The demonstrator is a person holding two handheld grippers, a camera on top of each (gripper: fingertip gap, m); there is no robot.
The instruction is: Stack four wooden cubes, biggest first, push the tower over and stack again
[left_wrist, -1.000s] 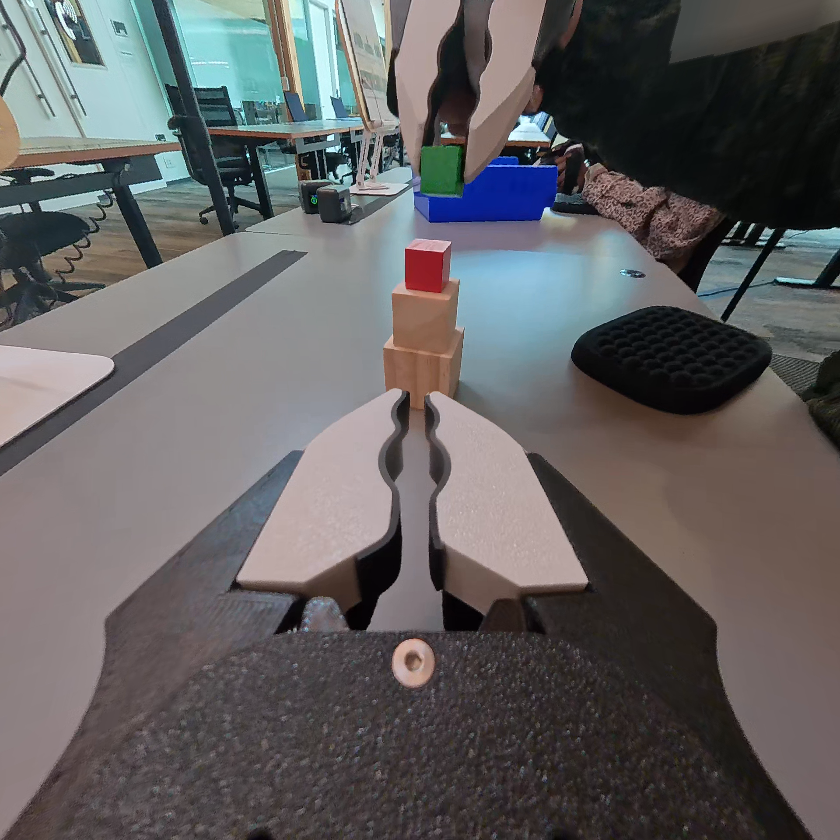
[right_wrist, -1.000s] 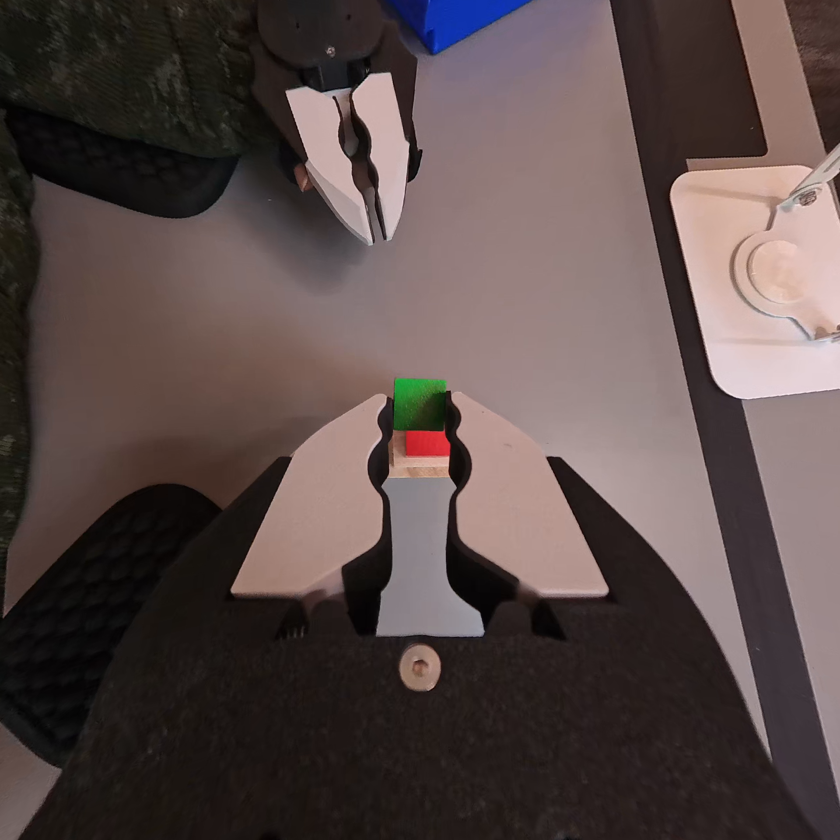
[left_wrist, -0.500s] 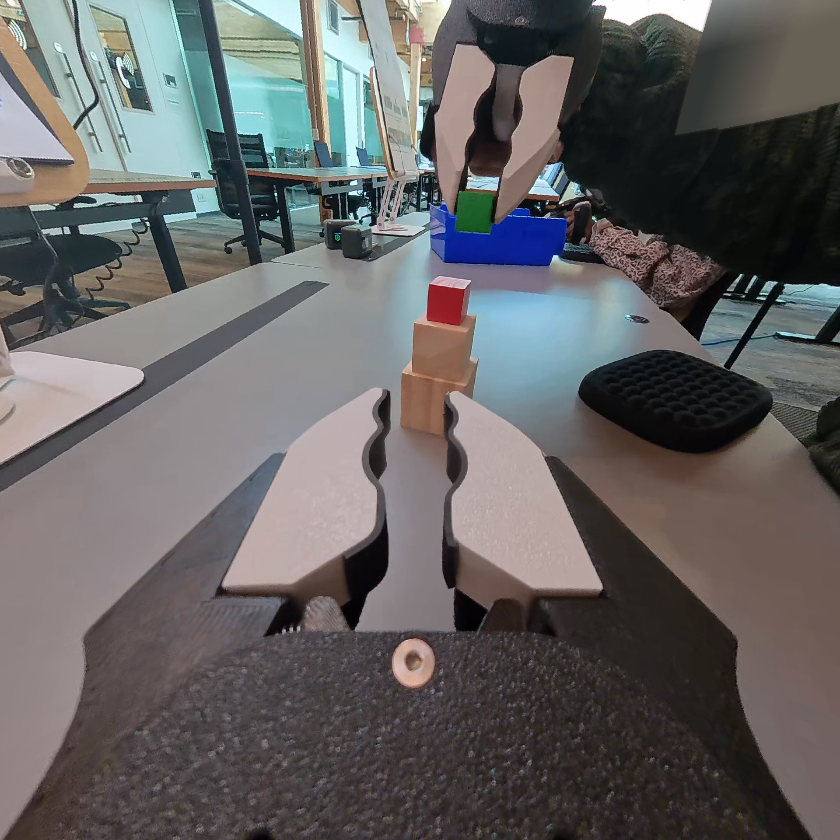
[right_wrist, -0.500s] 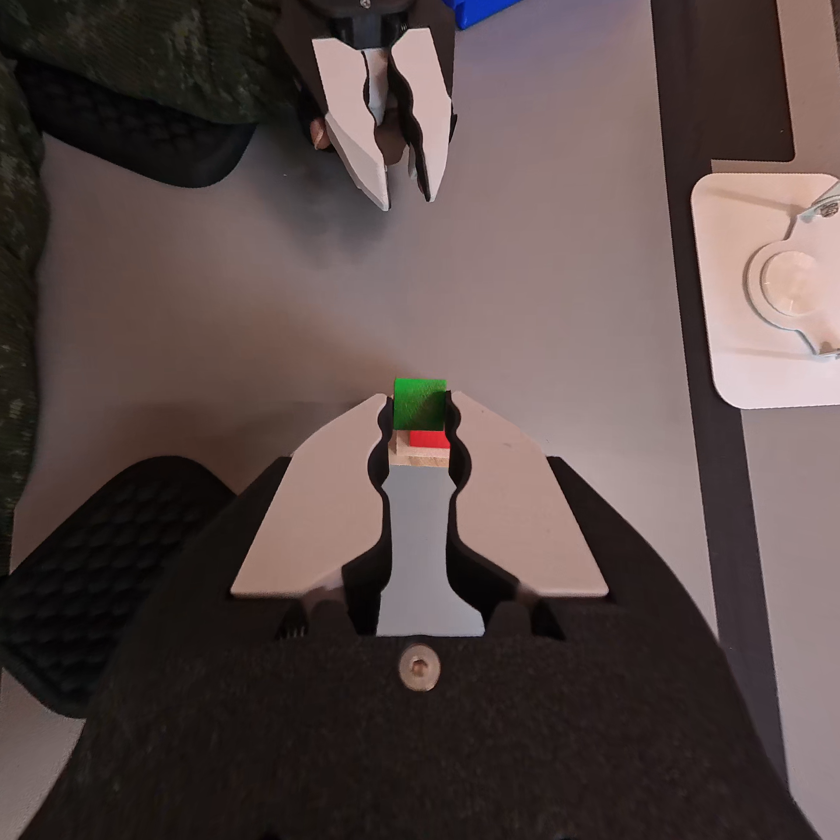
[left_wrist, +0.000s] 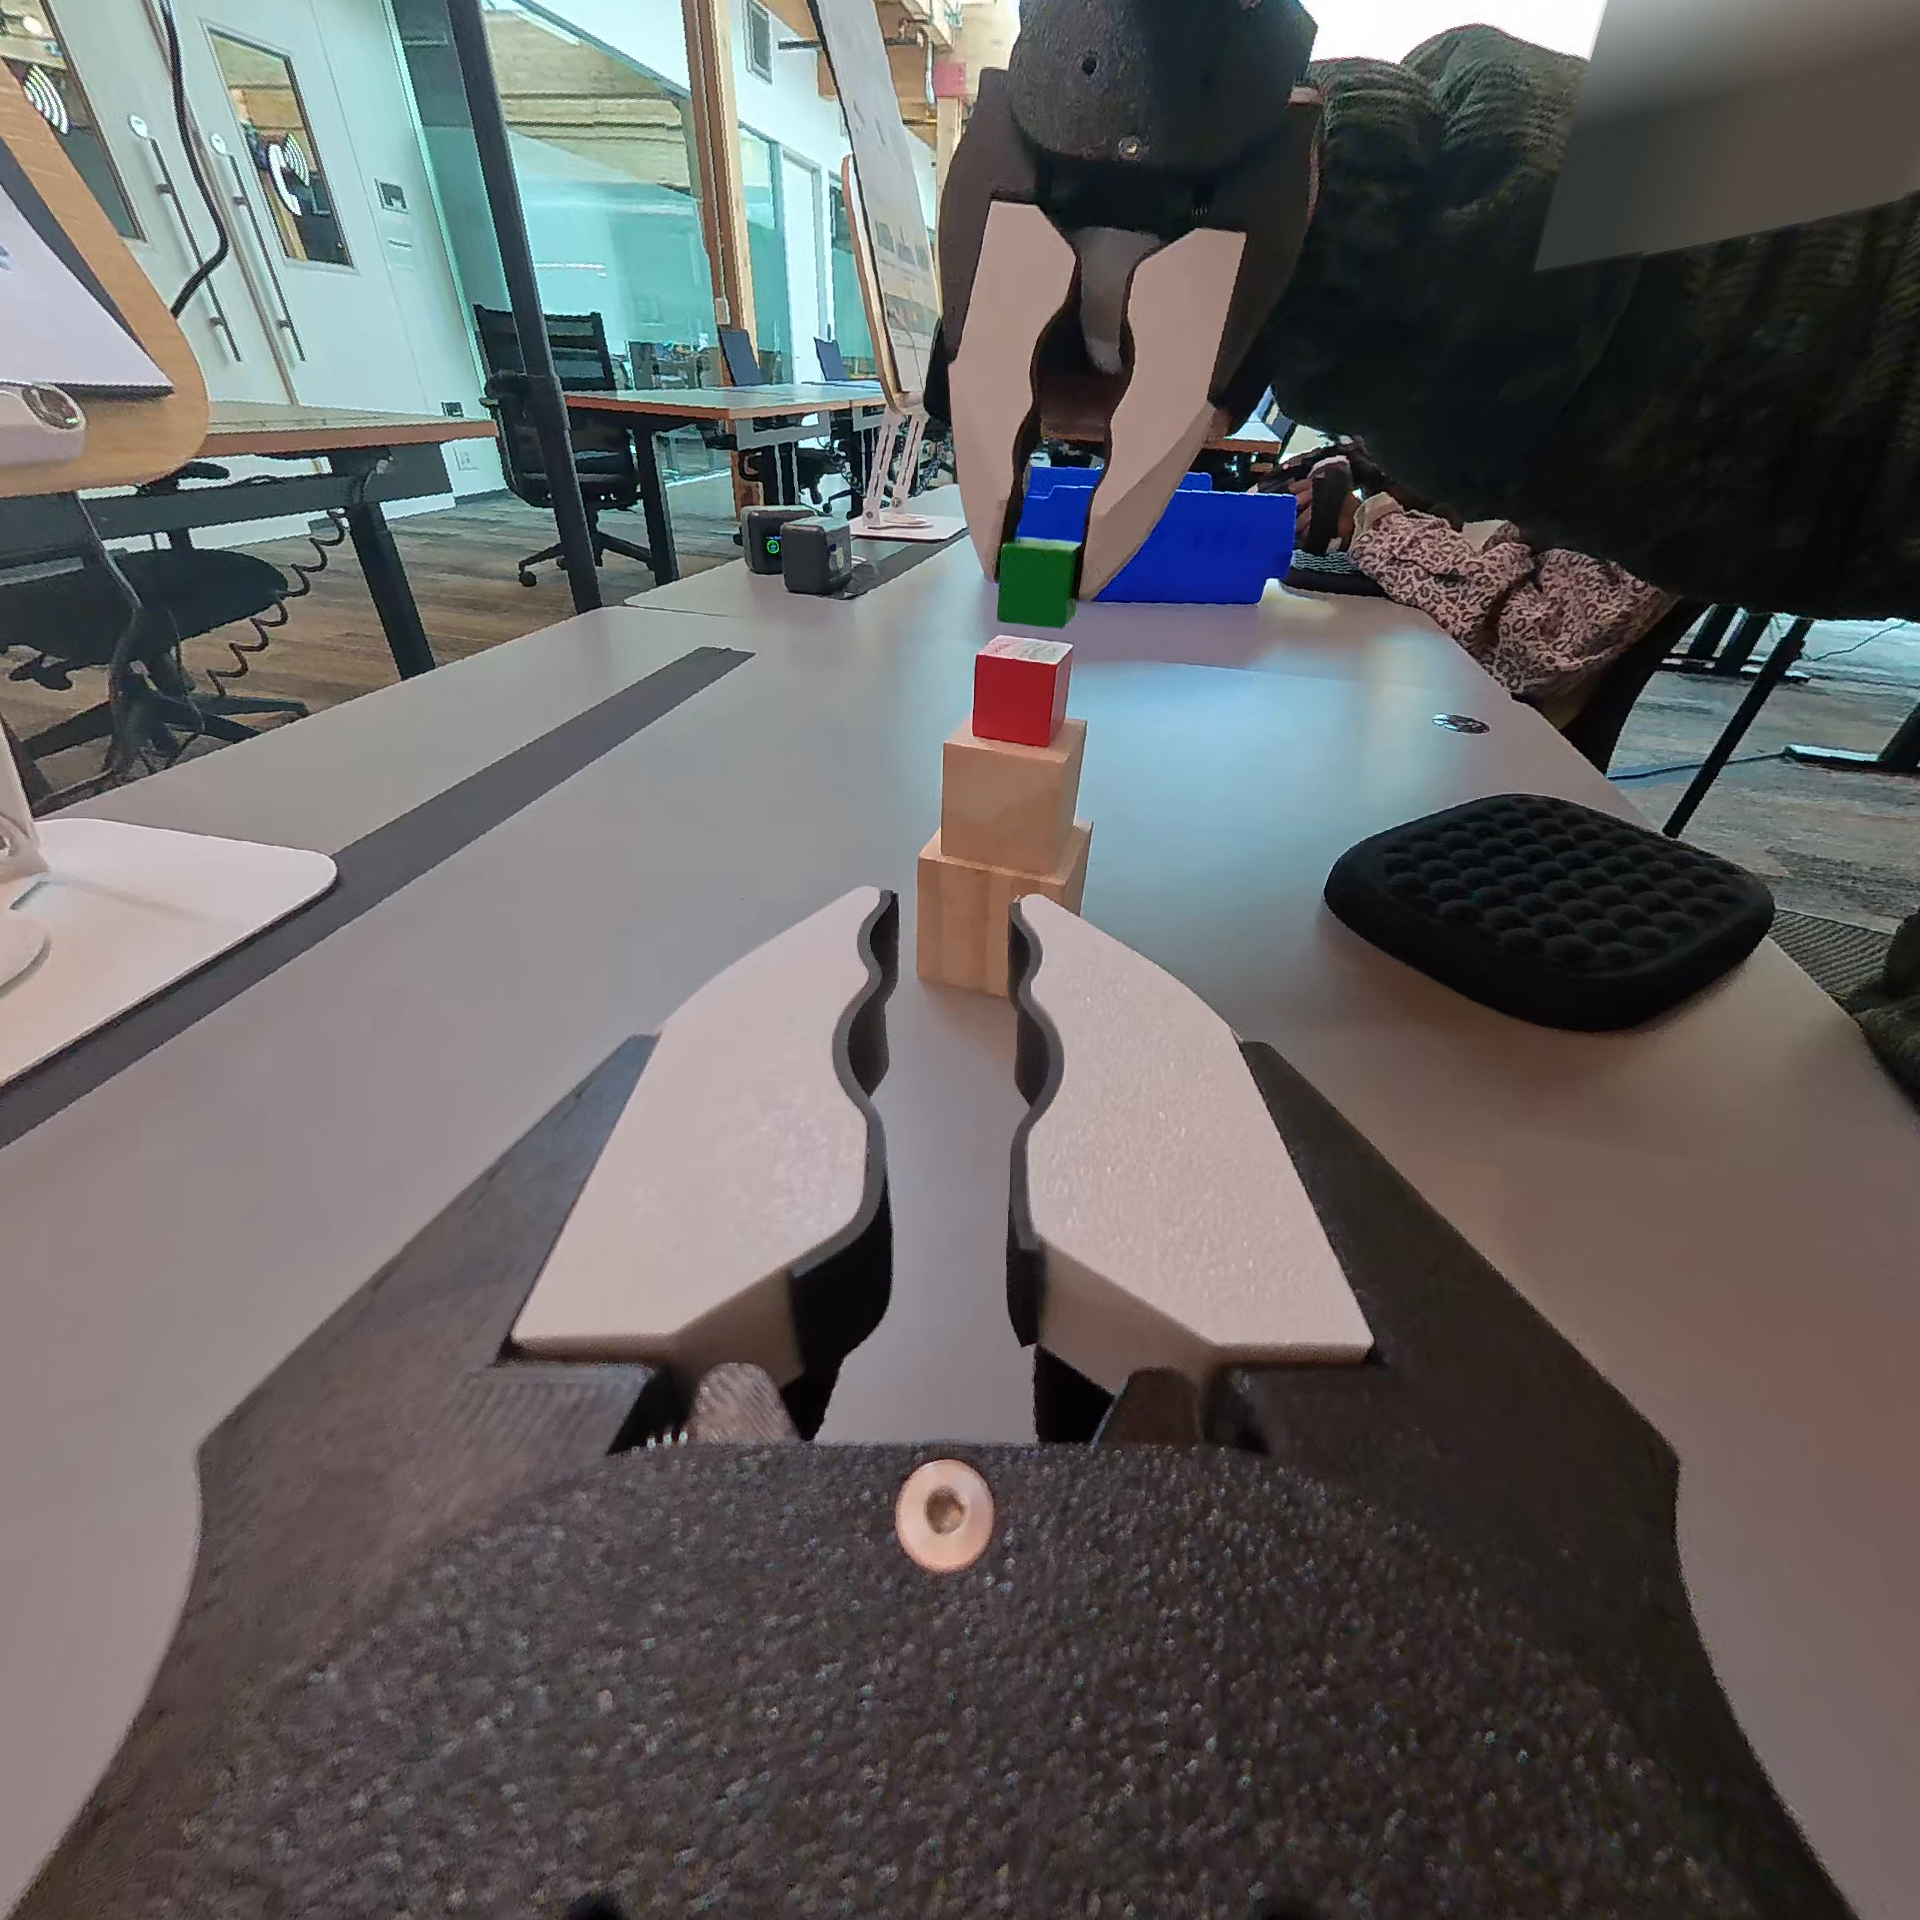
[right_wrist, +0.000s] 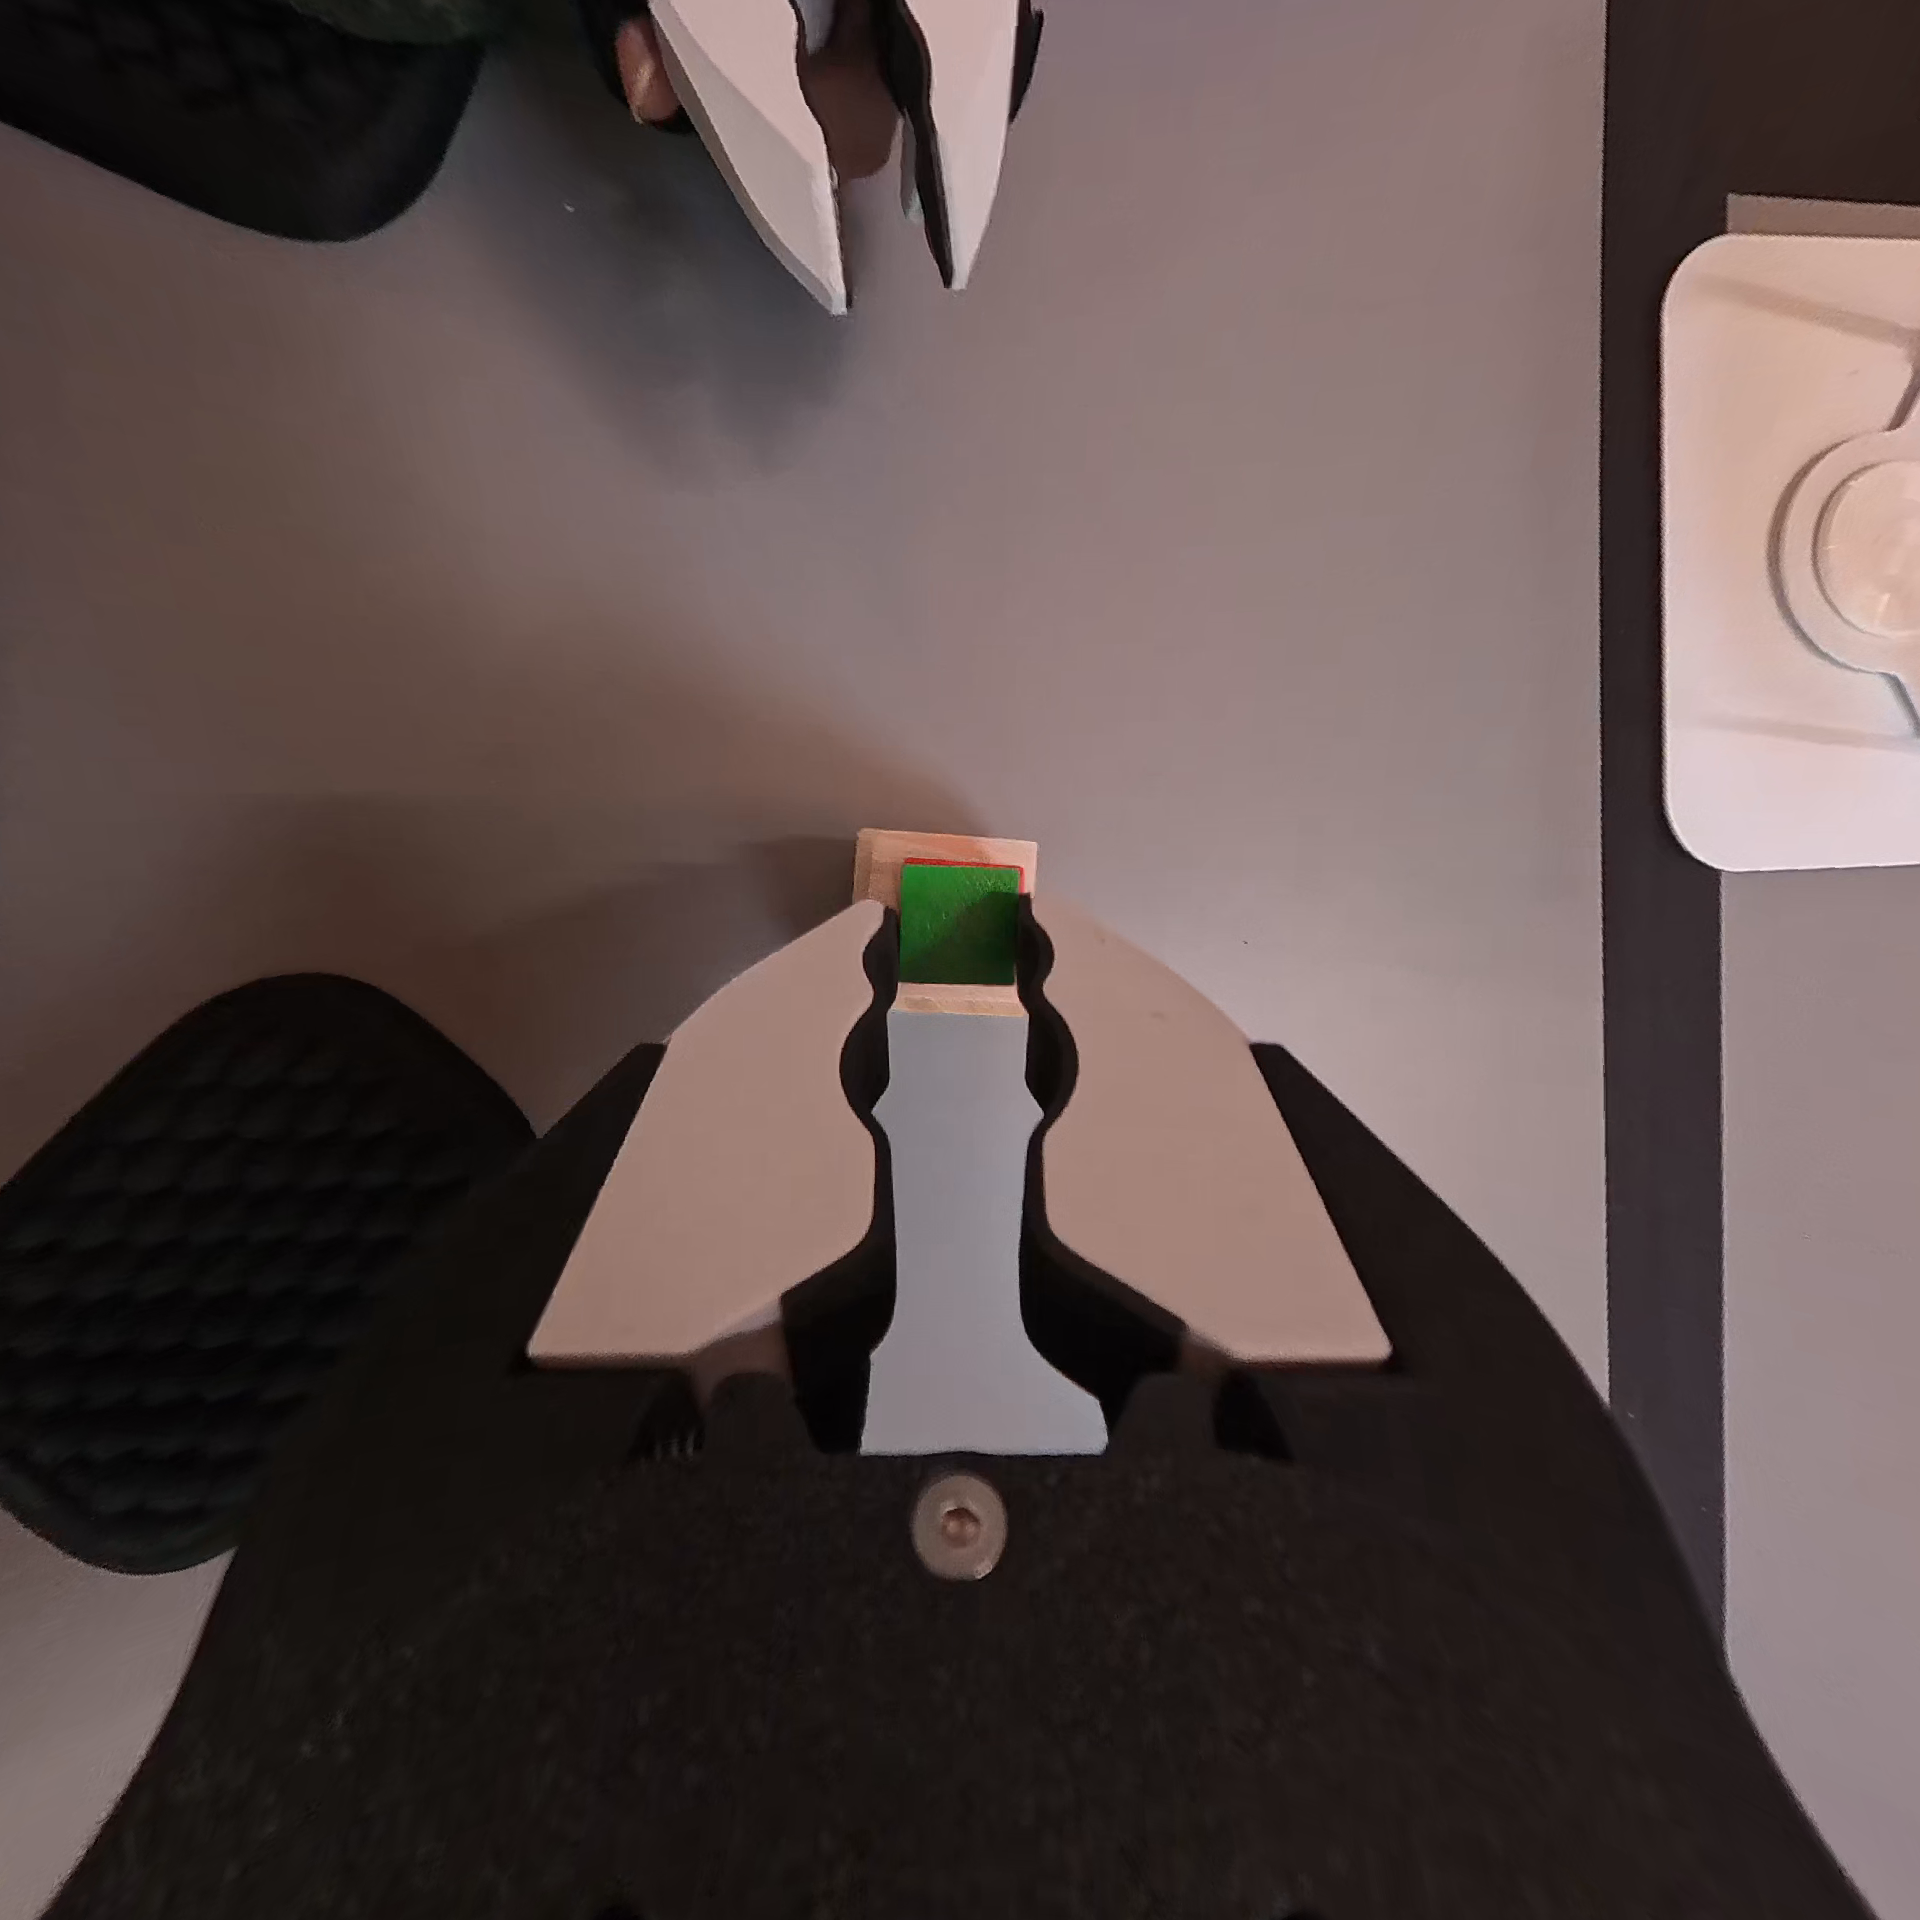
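Wooden cubes: two, stacked; one red cube atop. Right gripper clamps one green cube (seemingly just above); left gripper unclenched.

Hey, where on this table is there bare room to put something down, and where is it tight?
Bare table lies between the dark strip and the block stack, and beyond the stack toward the blue bin. It is tight around the stack: the left tool points at its base, the right tool holds a green cube over it, and the black pad sits beside it.

The grey bench carries a wooden block, a black pad, a blue box and a white plate.
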